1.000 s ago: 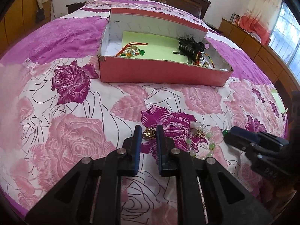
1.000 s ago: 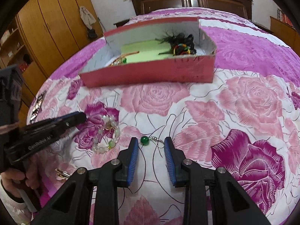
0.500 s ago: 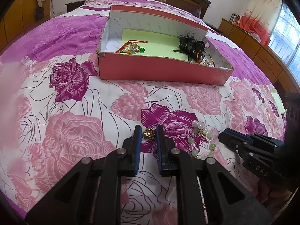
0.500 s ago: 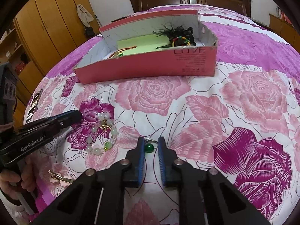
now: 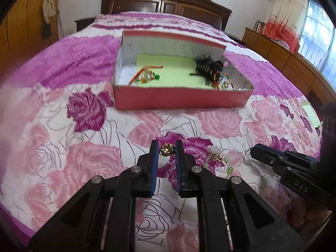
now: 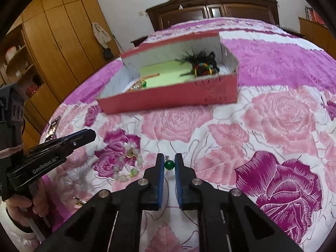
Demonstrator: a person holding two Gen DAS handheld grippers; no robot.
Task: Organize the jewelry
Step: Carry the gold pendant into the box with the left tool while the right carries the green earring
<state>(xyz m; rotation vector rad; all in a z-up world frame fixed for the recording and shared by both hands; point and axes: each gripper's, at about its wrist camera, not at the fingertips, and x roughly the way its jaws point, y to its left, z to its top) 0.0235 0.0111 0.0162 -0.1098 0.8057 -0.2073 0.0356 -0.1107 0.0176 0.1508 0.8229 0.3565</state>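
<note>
My left gripper [image 5: 166, 147] is shut on a small gold ornament [image 5: 167, 149] and holds it above the bedspread. My right gripper [image 6: 169, 159] is shut on a green bead earring [image 6: 169, 165] with a silver hook. A pale bead bracelet [image 5: 218, 159] lies on the bed between the two grippers; it also shows in the right wrist view [image 6: 128, 163]. The red open box [image 5: 180, 99] stands farther back on the bed, with a green sheet, a beaded piece [image 5: 147, 76] at its left and a black feathered clip [image 5: 208, 67] at its right.
The rose-patterned bedspread [image 5: 63, 147] fills the foreground. A small gold clip [image 6: 78, 200] lies near the bed's front left edge. A wooden headboard [image 5: 163, 2] is behind the box, wardrobes [image 6: 63, 31] at left, a low cabinet [image 5: 289, 63] at right.
My right gripper closed on the green bead earring and lifted it. My left gripper stayed shut on the gold ornament and rose a little; both views tilted up toward the box.
</note>
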